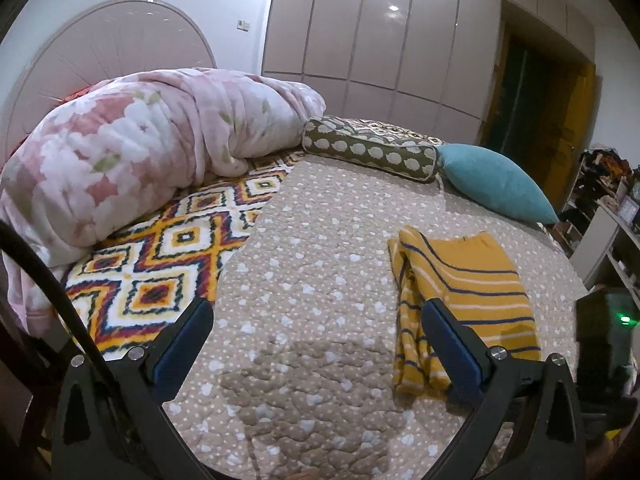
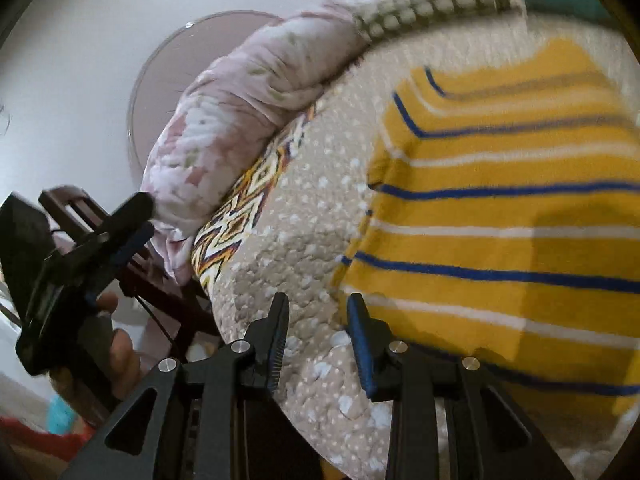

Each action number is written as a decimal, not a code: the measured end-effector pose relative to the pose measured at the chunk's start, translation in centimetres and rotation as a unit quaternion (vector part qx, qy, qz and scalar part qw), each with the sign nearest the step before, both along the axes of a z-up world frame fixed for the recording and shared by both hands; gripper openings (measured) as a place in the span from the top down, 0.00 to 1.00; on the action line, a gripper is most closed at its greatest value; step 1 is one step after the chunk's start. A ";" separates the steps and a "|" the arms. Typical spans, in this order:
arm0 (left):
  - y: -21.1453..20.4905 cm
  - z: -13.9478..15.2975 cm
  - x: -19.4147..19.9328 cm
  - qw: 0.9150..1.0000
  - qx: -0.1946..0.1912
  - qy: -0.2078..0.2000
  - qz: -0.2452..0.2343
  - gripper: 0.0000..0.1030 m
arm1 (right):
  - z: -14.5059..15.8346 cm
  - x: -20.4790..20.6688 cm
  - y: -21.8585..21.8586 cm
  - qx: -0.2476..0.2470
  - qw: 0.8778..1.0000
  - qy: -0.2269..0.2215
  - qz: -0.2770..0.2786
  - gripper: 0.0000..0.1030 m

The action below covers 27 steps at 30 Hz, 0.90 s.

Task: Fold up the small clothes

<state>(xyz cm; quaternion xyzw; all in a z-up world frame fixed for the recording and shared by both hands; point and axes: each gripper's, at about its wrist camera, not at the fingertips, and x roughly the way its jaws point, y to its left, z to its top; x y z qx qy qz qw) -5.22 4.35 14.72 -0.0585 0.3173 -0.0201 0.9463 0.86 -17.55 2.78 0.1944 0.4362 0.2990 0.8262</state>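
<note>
A small mustard-yellow garment with blue and white stripes (image 1: 464, 292) lies folded on the beige dotted bedspread (image 1: 320, 264). In the left wrist view it is at the right, and my left gripper (image 1: 316, 308) is wide open and empty above the bedspread, its right finger over the garment's left edge. In the right wrist view the garment (image 2: 500, 220) fills the right side. My right gripper (image 2: 318, 300) is partly open and empty, just left of the garment's lower left corner. The left gripper also shows in the right wrist view (image 2: 132, 220), held in a hand.
A rolled pink floral duvet (image 1: 152, 160) lies at the back left on a diamond-patterned blanket (image 1: 168, 264). An olive bolster (image 1: 372, 152) and a teal pillow (image 1: 496, 182) lie at the back. Wardrobe doors (image 1: 380, 40) stand behind. Shelves (image 1: 612, 220) are at the right.
</note>
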 end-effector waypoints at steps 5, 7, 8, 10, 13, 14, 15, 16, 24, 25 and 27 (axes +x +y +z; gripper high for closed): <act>0.1 -0.2 -0.2 1.000 -0.003 0.004 0.009 0.00 | -0.4 0.4 0.9 -0.050 0.999 -0.005 -0.008 0.68; -0.1 0.1 -0.6 1.000 0.007 -0.006 0.017 0.00 | -2.3 1.4 1.4 -0.064 0.998 0.015 -0.003 0.68; -0.2 0.3 -0.9 1.000 0.016 -0.012 0.021 0.00 | -3.0 1.6 1.4 -0.058 0.998 0.021 -0.003 0.68; -0.5 0.9 -1.5 0.998 0.044 -0.031 0.030 0.00 | -2.6 1.4 1.3 -0.049 0.999 0.019 -0.008 0.68; -1.2 1.7 -2.3 0.994 0.075 -0.060 0.047 0.00 | -1.1 0.4 0.8 -0.057 0.998 -0.002 -0.011 0.68; -1.5 1.9 -2.6 0.994 0.076 -0.069 0.039 0.00 | -0.4 -0.2 0.1 -0.061 0.998 -0.015 -0.022 0.68; -1.7 2.2 -2.6 0.994 0.074 -0.072 0.029 0.00 | 0.1 -0.7 -0.5 -0.064 0.997 -0.026 -0.037 0.68; -2.3 2.4 -2.6 0.995 0.074 -0.071 0.017 0.00 | 0.6 -1.2 -1.4 -0.066 0.996 -0.036 -0.054 0.68; -5.8 1.9 -2.7 0.998 0.047 -0.005 -0.043 0.00 | -1.4 -4.1 -8.9 -0.068 0.980 0.012 -0.188 0.60; -6.0 1.7 -3.0 0.998 0.041 -0.002 -0.042 0.00 | -1.8 -4.6 -9.1 -0.065 0.980 0.016 -0.190 0.60; -6.7 1.3 -3.5 0.998 0.040 0.004 -0.042 0.00 | -1.9 -5.9 -9.3 -0.066 0.978 0.015 -0.195 0.60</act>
